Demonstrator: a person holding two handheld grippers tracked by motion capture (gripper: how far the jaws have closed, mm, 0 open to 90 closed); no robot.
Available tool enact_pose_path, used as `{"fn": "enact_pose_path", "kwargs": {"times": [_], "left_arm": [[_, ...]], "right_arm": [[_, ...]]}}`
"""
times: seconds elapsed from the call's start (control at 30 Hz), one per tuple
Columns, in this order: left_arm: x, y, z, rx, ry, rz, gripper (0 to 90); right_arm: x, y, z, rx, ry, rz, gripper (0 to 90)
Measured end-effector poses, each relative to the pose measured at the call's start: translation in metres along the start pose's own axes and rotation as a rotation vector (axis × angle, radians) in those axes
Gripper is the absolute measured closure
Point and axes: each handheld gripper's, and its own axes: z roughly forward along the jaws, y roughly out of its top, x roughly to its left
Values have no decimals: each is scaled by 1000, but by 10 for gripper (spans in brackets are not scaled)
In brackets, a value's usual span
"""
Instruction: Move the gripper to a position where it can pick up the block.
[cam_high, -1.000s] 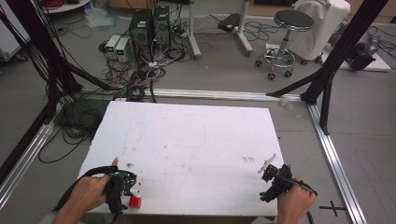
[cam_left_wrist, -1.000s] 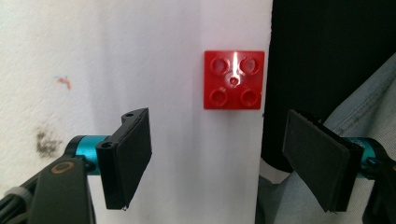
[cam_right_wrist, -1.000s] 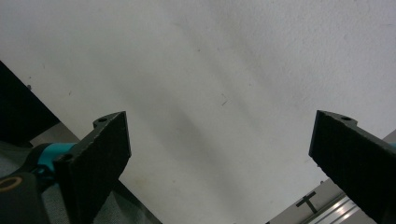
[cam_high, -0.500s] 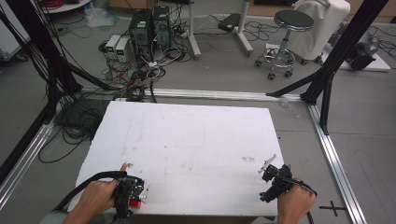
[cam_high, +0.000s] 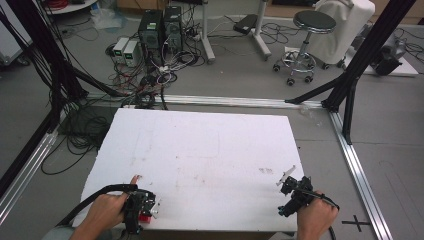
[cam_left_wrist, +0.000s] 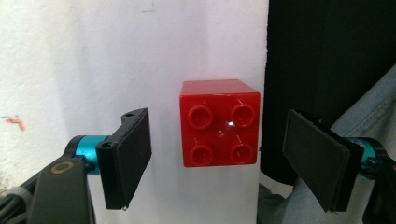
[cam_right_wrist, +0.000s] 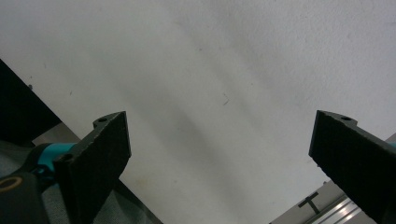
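A red block (cam_left_wrist: 219, 122) with four round studs sits on the white table (cam_left_wrist: 70, 60), right at its edge toward 3 o'clock. The left tool (cam_left_wrist: 219, 161) has its black jaws spread wide, one at 9 o'clock and one at 3 o'clock of the block, neither touching it.

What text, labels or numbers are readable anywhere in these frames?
None readable.
Red brick: four plain studs, no lettering legible.
Computer towers on the floor: any labels too small to read.
Floor by the table: a black cross mark, a sign, not text.
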Motion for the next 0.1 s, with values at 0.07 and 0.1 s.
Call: {"fn": "enact_pose_path", "kwargs": {"times": [0.07,0.1], "left_arm": [[0,-1,-2,-7,5,-3,240],[0,-1,-3,-7,8,-8,240]], "right_arm": [[0,0,0,1,2,-2,47],[0,1,0,0,2,-5,46]]}}
